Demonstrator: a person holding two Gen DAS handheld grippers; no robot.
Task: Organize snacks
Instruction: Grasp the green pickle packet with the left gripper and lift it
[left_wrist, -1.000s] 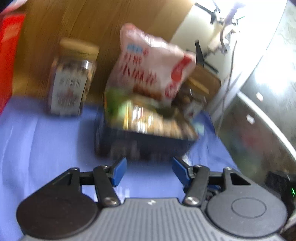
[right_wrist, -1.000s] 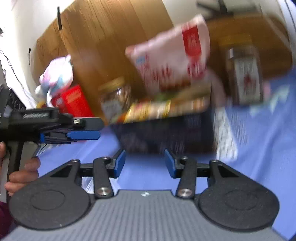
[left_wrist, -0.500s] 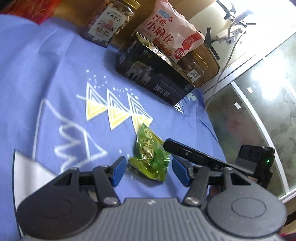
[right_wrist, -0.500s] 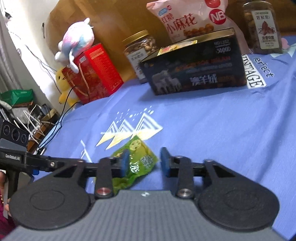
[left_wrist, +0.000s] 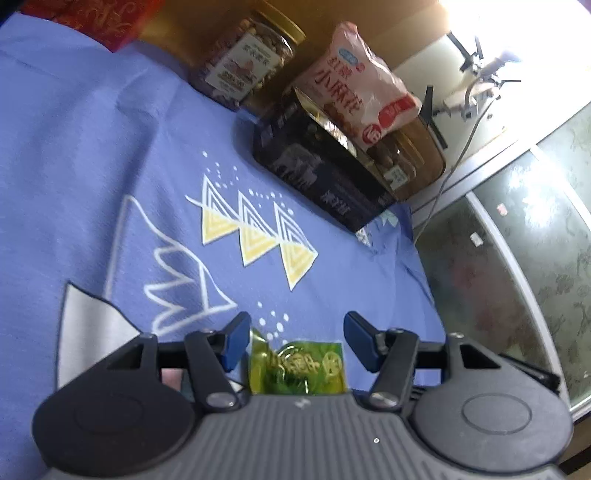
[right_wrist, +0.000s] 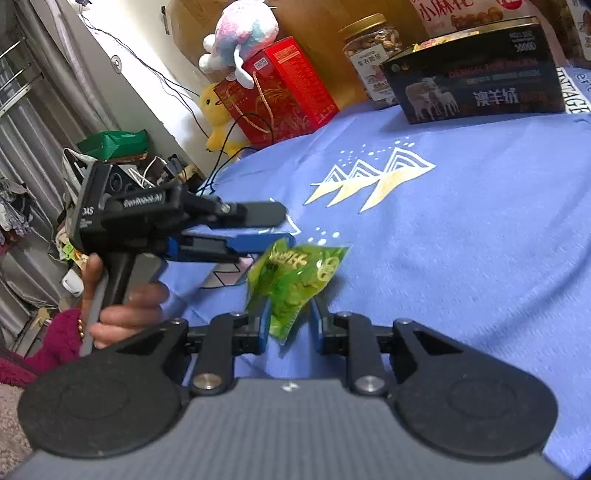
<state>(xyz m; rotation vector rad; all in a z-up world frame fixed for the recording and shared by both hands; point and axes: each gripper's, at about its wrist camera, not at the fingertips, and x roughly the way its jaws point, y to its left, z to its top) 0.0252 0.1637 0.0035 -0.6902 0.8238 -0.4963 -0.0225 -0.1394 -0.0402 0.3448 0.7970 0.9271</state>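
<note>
Our right gripper (right_wrist: 287, 320) has its two fingers pinched on the near end of a small green snack packet (right_wrist: 295, 277), and the rest of the packet sticks out toward 12 o'clock over the blue cloth (right_wrist: 461, 229) that covers the desk. We cannot tell if the packet touches the cloth or hangs just above it. Our left gripper (left_wrist: 294, 341) is open wide, and in its own view the same green snack packet (left_wrist: 299, 365) sits low between its blue fingers (left_wrist: 234, 341), close to the gripper body, with a gap on each side. From the right view, the left gripper (right_wrist: 255, 230) comes in from 9 o'clock, just beside the packet's top corner, and a hand (right_wrist: 122, 299) in a dark red sleeve holds its handle. The cloth has white and yellow triangles (right_wrist: 369, 181) printed on it. Far up at 1 o'clock in the right view stands a dark box with sheep on it (right_wrist: 476, 81), open at the top. A pink snack bag (left_wrist: 362, 99) rests at the box, behind it. A jar of nuts with a gold lid (right_wrist: 373, 55) stands beside the box at 12 o'clock. A red gift box (right_wrist: 280, 88) is at 11 o'clock, with a pastel plush toy (right_wrist: 240, 33) sitting on top.
</note>
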